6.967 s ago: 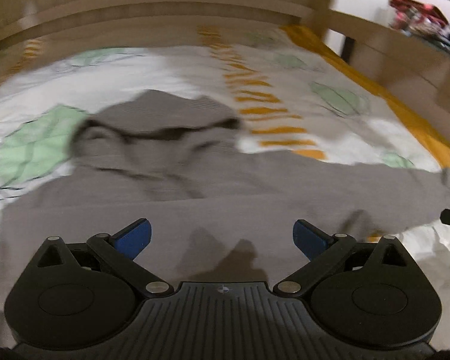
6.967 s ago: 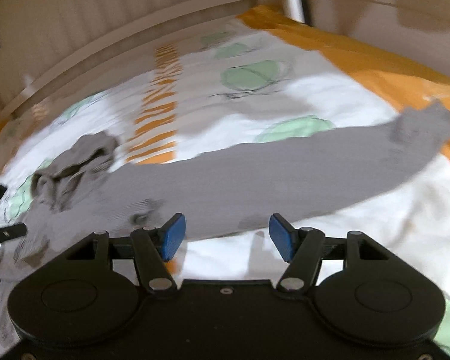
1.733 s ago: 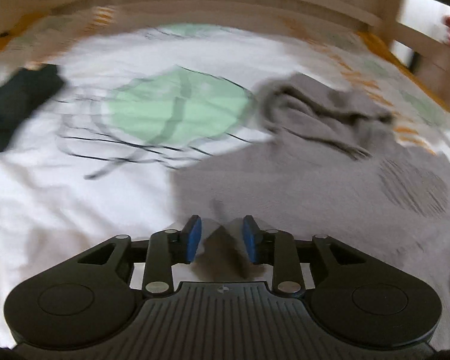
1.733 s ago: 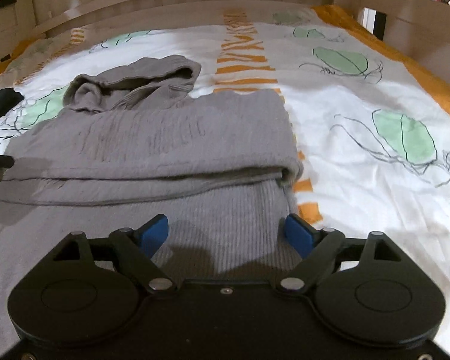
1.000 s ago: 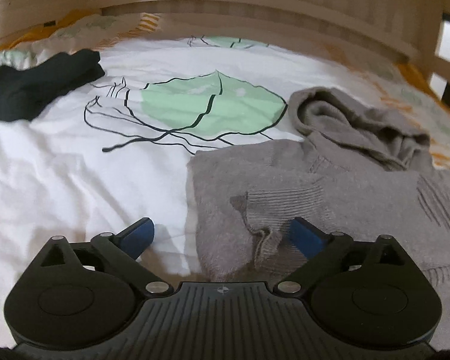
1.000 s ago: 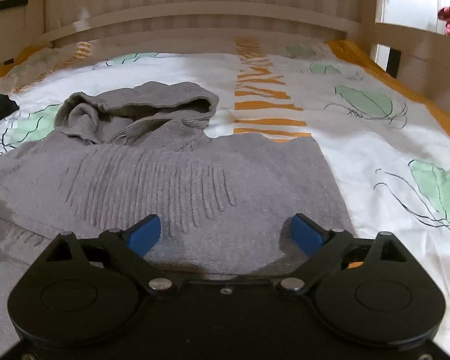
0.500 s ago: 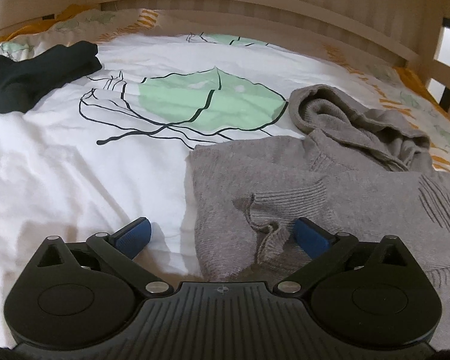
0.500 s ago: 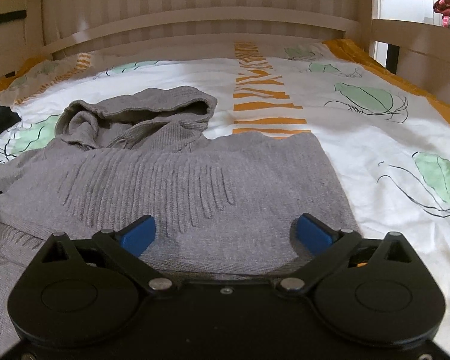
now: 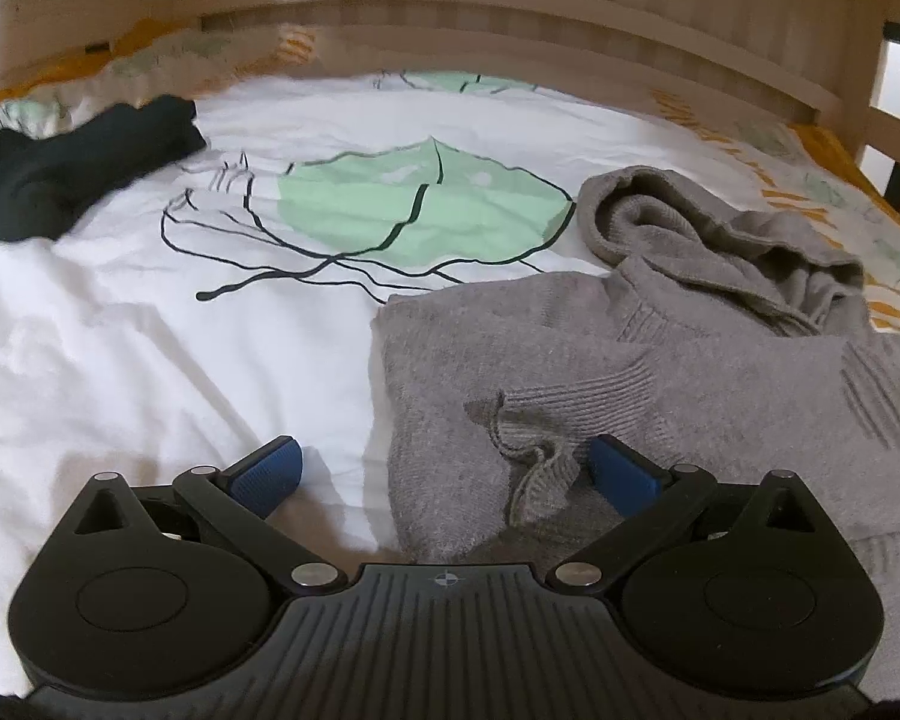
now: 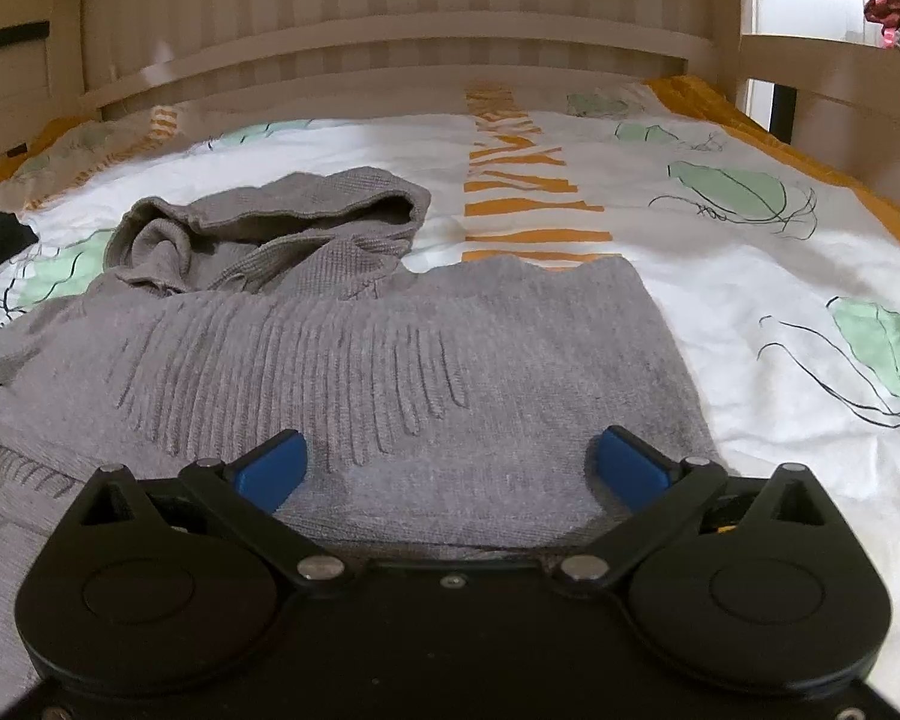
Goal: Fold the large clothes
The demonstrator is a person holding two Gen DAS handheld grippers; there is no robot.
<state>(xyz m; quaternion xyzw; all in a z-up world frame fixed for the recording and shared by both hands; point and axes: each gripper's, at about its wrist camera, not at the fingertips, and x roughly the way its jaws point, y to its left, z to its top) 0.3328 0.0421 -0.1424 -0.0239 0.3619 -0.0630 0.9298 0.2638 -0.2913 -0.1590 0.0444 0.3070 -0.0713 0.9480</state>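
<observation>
On the bedsheet (image 10: 750, 276), grey hoodie (image 10: 360, 360) sleeves folded, both claws spread

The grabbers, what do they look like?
Both the left gripper and the right gripper are black, with two round discs, silver pivot pins and ribbed blue fingertips. The left one's base is ridged, with a small crosshair mark.

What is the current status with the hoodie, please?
Left gripper open, right gripper open, both empty. Grey hoodie flat on bed, sleeves folded in, hood loose. Black garment off to the side.
</observation>
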